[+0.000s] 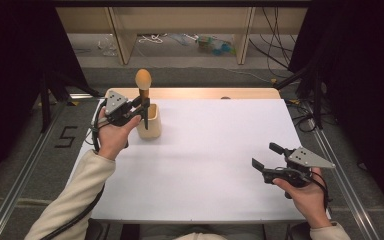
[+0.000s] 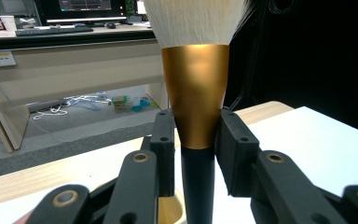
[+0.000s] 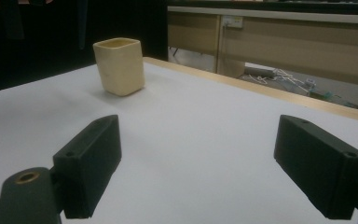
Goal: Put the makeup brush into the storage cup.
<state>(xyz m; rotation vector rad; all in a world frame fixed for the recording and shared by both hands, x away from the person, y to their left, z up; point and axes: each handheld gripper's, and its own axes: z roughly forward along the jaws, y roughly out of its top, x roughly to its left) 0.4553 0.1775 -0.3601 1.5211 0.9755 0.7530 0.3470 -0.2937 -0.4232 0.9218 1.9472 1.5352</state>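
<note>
A makeup brush [image 1: 143, 80] with a pale bristle head, a gold ferrule and a black handle stands upright over a cream square cup [image 1: 150, 124] at the table's far left. My left gripper [image 1: 143, 103] is shut on the brush at the base of the ferrule. In the left gripper view both pads press the brush [image 2: 196, 93], and the cup's rim [image 2: 171, 211] lies just below. My right gripper [image 1: 264, 155] hovers near the right front of the white table [image 1: 205, 165], open with nothing between its jaws. It points toward the cup [image 3: 120, 65] across the bare top, right gripper [image 3: 205, 163] wide apart.
A wooden strip [image 1: 205, 93] runs along the table's far edge. Beyond it stand wooden shelf legs [image 1: 122, 35], with cables and small items on the floor [image 1: 210, 45]. Black curtains flank both sides, and metal rails [image 1: 340, 165] run beside the table.
</note>
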